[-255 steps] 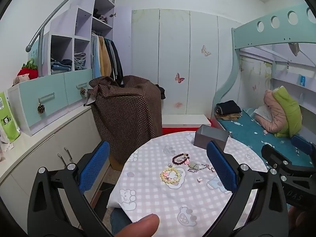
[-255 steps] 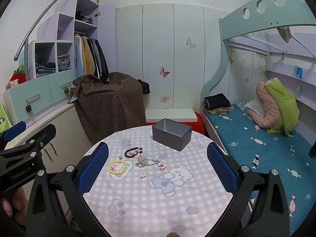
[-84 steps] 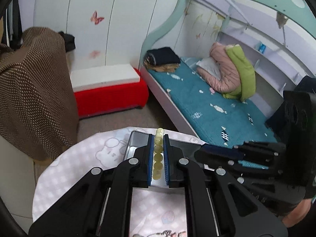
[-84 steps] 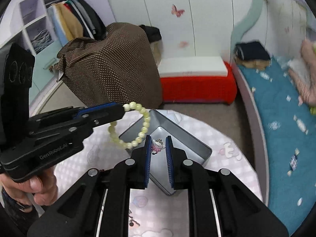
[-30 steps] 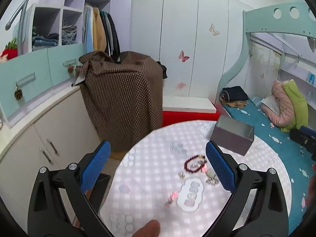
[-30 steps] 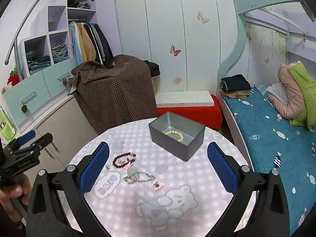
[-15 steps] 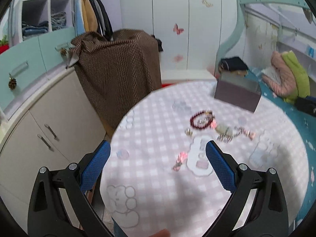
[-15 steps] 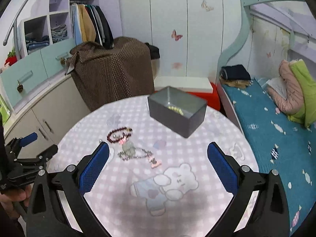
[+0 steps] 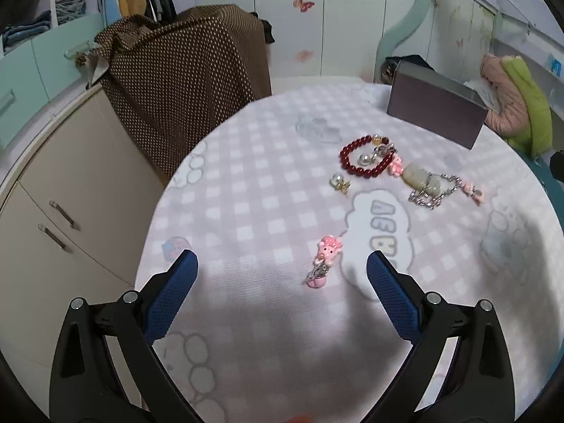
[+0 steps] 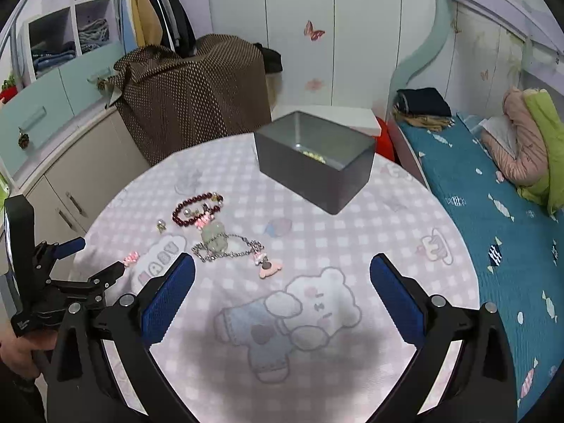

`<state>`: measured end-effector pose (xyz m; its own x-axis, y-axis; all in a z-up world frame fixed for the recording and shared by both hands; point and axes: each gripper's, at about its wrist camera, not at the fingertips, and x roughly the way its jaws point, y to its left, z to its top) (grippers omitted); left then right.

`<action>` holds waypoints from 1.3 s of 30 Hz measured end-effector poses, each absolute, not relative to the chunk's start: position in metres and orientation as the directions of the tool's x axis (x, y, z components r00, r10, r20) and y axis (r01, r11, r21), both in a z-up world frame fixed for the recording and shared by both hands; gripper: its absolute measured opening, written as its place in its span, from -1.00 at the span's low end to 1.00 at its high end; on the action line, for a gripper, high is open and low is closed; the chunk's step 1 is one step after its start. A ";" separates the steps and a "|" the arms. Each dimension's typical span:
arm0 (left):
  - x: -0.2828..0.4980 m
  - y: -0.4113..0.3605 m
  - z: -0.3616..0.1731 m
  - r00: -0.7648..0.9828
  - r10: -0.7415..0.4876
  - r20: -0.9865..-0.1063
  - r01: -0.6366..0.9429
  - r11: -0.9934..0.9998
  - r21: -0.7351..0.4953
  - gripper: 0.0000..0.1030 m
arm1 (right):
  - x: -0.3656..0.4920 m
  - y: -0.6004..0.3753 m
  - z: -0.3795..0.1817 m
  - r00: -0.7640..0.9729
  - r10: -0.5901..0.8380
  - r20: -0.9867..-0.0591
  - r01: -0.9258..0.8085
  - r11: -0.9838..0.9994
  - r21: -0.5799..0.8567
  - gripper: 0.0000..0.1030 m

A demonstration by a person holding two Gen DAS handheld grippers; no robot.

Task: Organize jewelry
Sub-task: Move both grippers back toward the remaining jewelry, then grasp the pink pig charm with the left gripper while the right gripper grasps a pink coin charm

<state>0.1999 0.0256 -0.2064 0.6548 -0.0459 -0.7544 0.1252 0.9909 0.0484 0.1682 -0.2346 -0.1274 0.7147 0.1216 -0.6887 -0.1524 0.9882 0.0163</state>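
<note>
On tablecloth (image 10: 405, 218): "BABY" print (image 10: 157, 259) | left tool (image 9: 280, 268) spread | right tool (image 10: 282, 271) spread

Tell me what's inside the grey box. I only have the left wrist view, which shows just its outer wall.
Observer: The right wrist view looks down into the box. Pale yellow beads lie on its floor.
Operator: Is the right gripper holding anything?
Observer: No. The right gripper is open and empty, pointing at the bear print on the tablecloth.
Operator: How does my gripper look from there?
Observer: The left gripper is open, its fingers beside the small pink clip.
</note>
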 end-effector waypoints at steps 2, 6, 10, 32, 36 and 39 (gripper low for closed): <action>0.204 0.026 -0.210 0.643 -0.058 -0.763 0.133 0.990 0.037 0.85 | 0.173 -0.236 -0.132 0.703 0.120 -0.701 -0.152 0.988 0.017 0.86; 0.213 0.026 -0.218 0.598 -0.102 -0.795 0.165 0.986 -0.002 0.28 | 0.182 -0.236 -0.145 0.673 0.119 -0.730 -0.155 0.988 0.017 0.86; 0.215 0.019 -0.218 0.592 -0.126 -0.796 0.204 0.979 -0.003 -0.08 | 0.192 -0.235 -0.158 0.646 0.121 -0.754 -0.164 0.986 0.018 0.86; 0.211 0.008 -0.195 0.590 -0.263 -0.764 0.254 0.958 -0.133 -0.76 | 0.220 -0.222 -0.198 0.586 0.138 -0.799 -0.298 0.953 -0.055 -0.57; 0.209 0.007 -0.191 0.594 -0.270 -0.757 0.258 0.956 -0.138 -0.76 | 0.215 -0.231 -0.193 0.587 0.164 -0.793 -0.282 0.959 -0.010 -0.57; 0.209 0.007 -0.187 0.602 -0.274 -0.750 0.260 0.955 -0.141 -0.76 | 0.210 -0.233 -0.186 0.595 0.180 -0.784 -0.283 0.959 0.006 -0.57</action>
<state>0.2088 0.0067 -0.1866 0.6021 -0.2743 -0.7498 0.2595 0.9554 -0.1412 0.2099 -0.2330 -0.1863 0.5946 0.1802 -0.7836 -0.2825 0.9592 0.0062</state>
